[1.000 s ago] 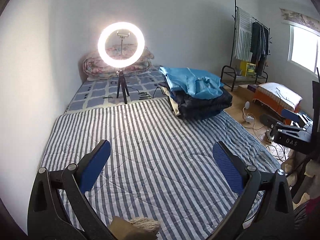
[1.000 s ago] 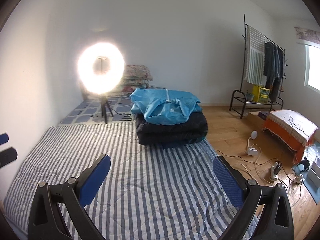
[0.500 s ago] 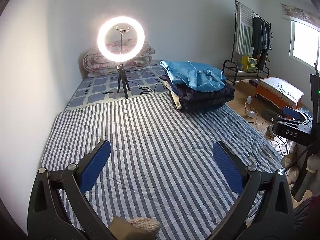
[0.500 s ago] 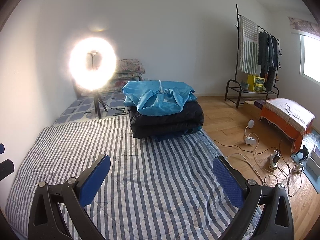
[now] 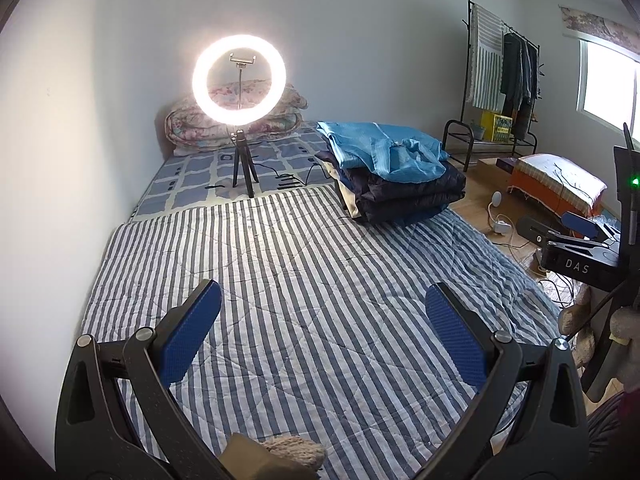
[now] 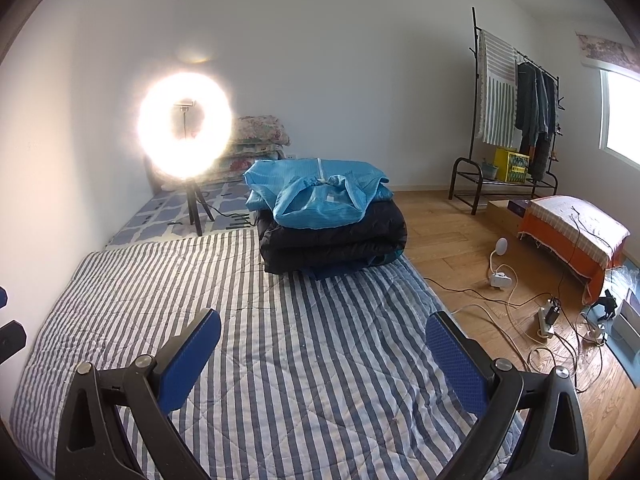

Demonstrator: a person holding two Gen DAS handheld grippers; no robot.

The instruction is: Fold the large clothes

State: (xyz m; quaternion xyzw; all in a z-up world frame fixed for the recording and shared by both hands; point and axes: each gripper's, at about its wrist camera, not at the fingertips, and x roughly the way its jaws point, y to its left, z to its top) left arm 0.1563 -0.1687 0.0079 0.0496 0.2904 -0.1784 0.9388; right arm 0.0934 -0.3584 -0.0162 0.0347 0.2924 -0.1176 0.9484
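Observation:
A pile of clothes sits at the far right of a striped quilt [image 5: 304,280] [image 6: 280,320] on the bed. A crumpled light blue garment [image 5: 384,150] [image 6: 320,192] lies on top of folded dark navy padded clothes [image 5: 404,196] [image 6: 332,240]. My left gripper [image 5: 322,332] hangs open over the near part of the quilt, far short of the pile, with nothing between its fingers. My right gripper [image 6: 322,340] is open too, above the quilt's near right part, and holds nothing. The right gripper's body [image 5: 576,256] shows at the right edge of the left wrist view.
A lit ring light on a tripod [image 5: 240,80] [image 6: 186,128] stands on the bed behind the quilt, before floral pillows [image 5: 276,116]. Right of the bed, the wooden floor holds cables and a power strip [image 6: 546,320], an orange stool [image 6: 576,236] and a clothes rack [image 6: 512,120].
Both cameras have shifted slightly: the pile and ring light slid a little in view. Both grippers stay open and empty; nothing on the bed has moved.

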